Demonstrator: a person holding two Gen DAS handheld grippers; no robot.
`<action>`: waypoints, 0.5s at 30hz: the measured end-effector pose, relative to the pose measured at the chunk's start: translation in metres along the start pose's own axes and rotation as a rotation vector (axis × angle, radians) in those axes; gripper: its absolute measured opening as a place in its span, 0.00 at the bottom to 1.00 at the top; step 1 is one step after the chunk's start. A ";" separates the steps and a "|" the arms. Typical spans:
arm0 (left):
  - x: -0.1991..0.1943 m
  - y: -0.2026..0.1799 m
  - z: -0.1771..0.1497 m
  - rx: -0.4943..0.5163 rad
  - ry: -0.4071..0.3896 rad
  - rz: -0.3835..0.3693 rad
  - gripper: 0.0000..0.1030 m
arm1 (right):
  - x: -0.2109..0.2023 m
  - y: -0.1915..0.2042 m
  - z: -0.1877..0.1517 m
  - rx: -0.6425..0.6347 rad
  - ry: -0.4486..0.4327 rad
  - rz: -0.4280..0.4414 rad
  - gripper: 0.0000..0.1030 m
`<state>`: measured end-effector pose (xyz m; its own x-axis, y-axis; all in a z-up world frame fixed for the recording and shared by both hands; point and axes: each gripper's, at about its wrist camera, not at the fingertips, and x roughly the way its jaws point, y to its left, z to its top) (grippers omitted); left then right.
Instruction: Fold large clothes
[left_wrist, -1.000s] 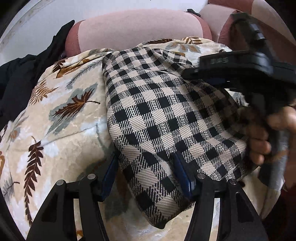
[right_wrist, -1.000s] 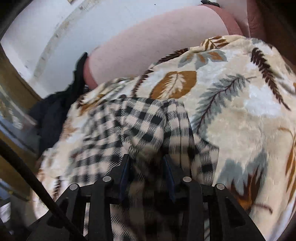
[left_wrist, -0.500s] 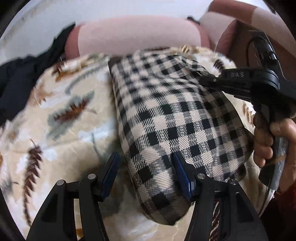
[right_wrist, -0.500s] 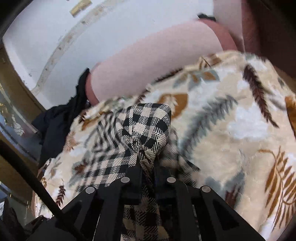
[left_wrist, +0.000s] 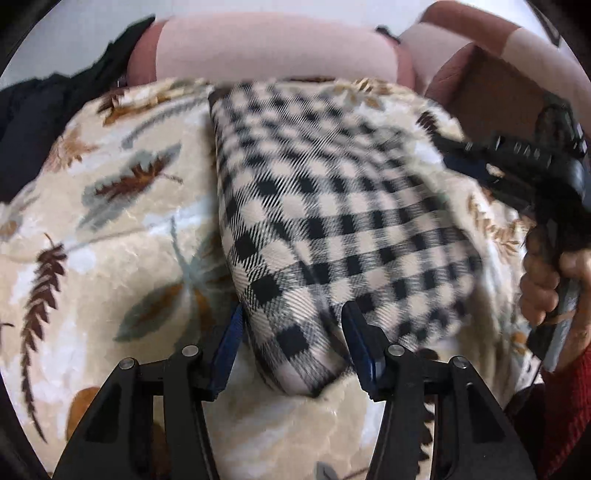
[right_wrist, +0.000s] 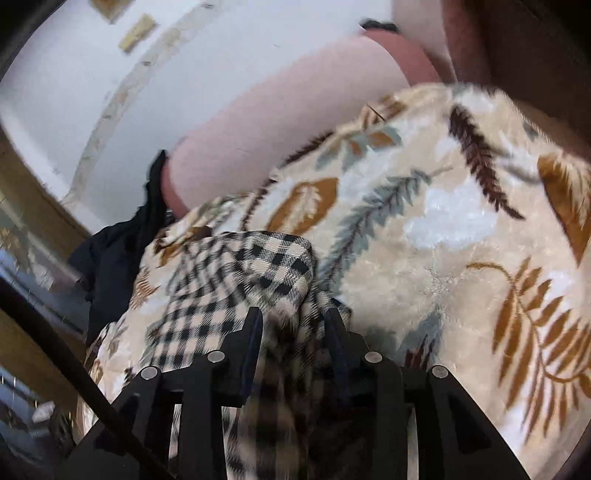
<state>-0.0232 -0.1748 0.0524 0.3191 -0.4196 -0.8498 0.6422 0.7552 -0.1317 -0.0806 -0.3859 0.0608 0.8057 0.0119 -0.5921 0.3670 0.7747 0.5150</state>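
Note:
A black-and-cream checked garment (left_wrist: 332, 192) lies folded into a long band on a leaf-print blanket (left_wrist: 110, 240). My left gripper (left_wrist: 291, 332) straddles the band's rounded near end. Its jaws are closing with the cloth between them, and the fold is not squeezed. In the right wrist view, my right gripper (right_wrist: 293, 325) sits over a bunched corner of the checked garment (right_wrist: 251, 266). Those jaws are opening and stand apart around the loose cloth. A hand (left_wrist: 539, 288) holds the right gripper at the band's right edge.
The blanket (right_wrist: 443, 229) covers a sofa seat with pink back cushions (left_wrist: 277, 48) behind it. A dark garment (left_wrist: 37, 110) is heaped at the far left, also seen as the dark garment (right_wrist: 110, 258). A black cable (right_wrist: 74, 369) crosses the right view's lower left.
The right gripper pinched the checked corner half a second ago and has now spread its jaws off it, drawing back to the right. The left gripper has pulled back slightly along the band.

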 end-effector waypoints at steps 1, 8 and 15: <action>-0.010 0.000 0.000 0.008 -0.032 0.004 0.52 | -0.003 0.006 -0.005 -0.017 0.004 0.018 0.26; -0.006 0.013 0.028 -0.030 -0.068 0.038 0.52 | 0.004 0.037 -0.039 -0.103 0.119 0.080 0.21; 0.037 0.031 0.001 -0.048 0.021 0.048 0.53 | 0.021 -0.007 -0.070 -0.022 0.320 -0.081 0.00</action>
<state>0.0089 -0.1672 0.0173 0.3338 -0.3724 -0.8659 0.5923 0.7975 -0.1147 -0.0986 -0.3470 0.0017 0.5862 0.1452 -0.7971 0.4108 0.7947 0.4468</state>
